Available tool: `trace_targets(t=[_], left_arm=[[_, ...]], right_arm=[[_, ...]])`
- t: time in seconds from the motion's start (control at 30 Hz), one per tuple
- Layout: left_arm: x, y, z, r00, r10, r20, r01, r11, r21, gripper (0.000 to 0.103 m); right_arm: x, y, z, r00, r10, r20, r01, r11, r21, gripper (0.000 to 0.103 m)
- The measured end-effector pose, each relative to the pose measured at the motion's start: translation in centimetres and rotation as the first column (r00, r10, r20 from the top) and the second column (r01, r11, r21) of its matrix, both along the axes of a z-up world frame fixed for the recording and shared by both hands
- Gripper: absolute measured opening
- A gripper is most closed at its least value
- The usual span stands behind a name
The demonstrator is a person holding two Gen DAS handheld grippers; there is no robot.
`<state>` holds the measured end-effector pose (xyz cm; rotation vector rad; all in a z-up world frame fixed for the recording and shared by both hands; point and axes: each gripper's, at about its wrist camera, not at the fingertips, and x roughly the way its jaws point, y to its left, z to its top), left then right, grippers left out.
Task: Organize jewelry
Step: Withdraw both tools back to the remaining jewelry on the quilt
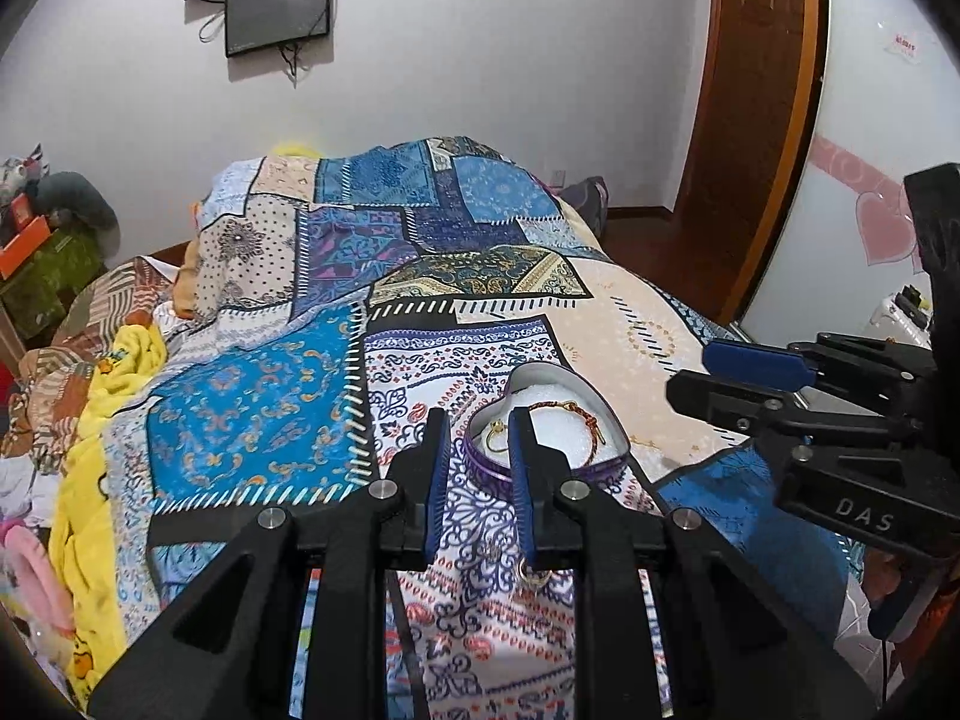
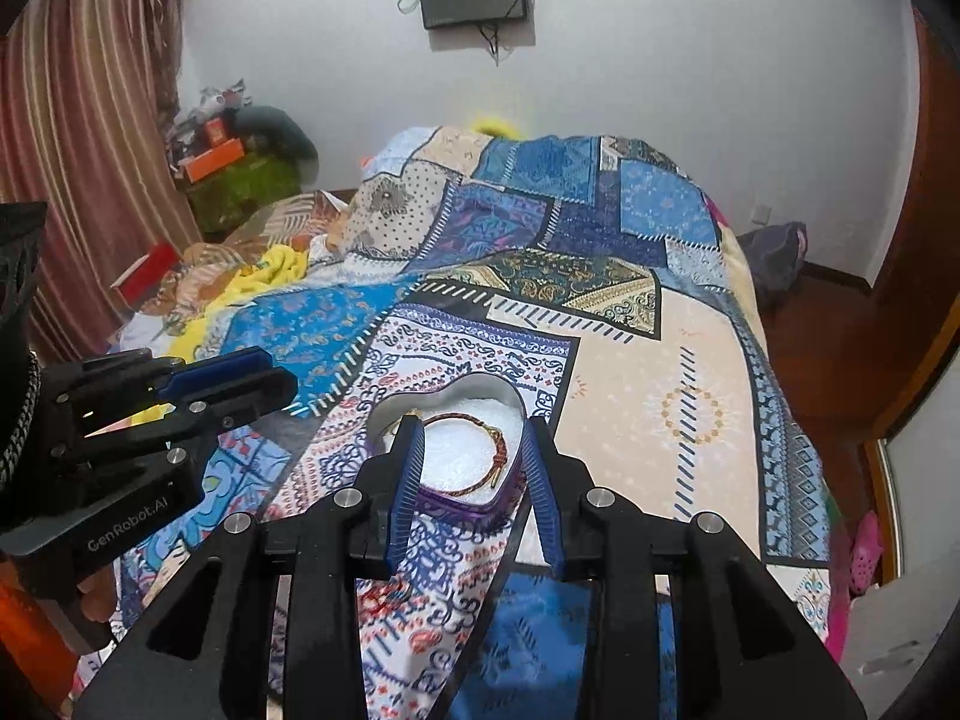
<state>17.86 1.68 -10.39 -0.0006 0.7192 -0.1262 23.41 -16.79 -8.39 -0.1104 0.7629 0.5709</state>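
Observation:
A purple heart-shaped tin (image 1: pixel 591 468) with a white foam lining lies on the patterned bedspread (image 1: pixel 270 396). A red-and-gold cord bracelet (image 1: pixel 579 414) and a small gold piece (image 1: pixel 495 429) lie inside it. A gold ring (image 1: pixel 531 573) rests on the bedspread near my left gripper's right finger. My left gripper (image 1: pixel 480 420) is open and empty, just short of the tin. In the right wrist view the tin (image 2: pixel 474 498) with the bracelet (image 2: pixel 492 450) sits between the fingers of my open right gripper (image 2: pixel 471 429). Each gripper shows from the side in the other's view.
The bed fills most of both views, with a yellow blanket (image 1: pixel 102 420) and piled clothes at its left. A wooden door (image 1: pixel 756 90) and wardrobe stand at the right. A screen (image 1: pixel 276 9) hangs on the far wall. Striped curtains (image 2: pixel 78 120) hang at the left.

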Motion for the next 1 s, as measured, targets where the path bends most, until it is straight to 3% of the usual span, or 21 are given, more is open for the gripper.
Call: trace_targets(t=[0.17,0.23,0.3,0.57,1.0], left_arm=[[-1.4,0.3,0.6,1.000,0.005,0.005,-0.005,1.000,0.009,0.022],[-2.0,0.6,0.7,1.000,0.009,0.008,-0.009,1.000,0.016,0.030],[-2.6,0.8,0.5,1.000,0.020,0.010,-0.020,0.999,0.029,0.040],[-4.5,1.9,-1.1,0.999,0.026,-0.042,-0.023,0.996,0.082,0.043],[-4.2,0.8,-6.1,0.979,-0.054,-0.197,0.054,0.999,-0.005,0.044]], right_arm=[[-1.5,-0.1,0.5,1.000,0.006,0.026,-0.006,1.000,-0.017,0.033],[-2.0,-0.2,0.6,0.999,0.009,0.036,-0.009,1.000,-0.019,0.049],[-2.4,-0.3,0.7,0.998,0.010,0.055,-0.009,1.000,-0.024,0.054],[-3.8,-0.1,-1.0,0.998,0.046,0.041,-0.043,0.996,-0.073,0.054],[-3.9,0.9,-5.8,0.992,0.083,-0.099,-0.093,0.990,-0.103,0.054]])
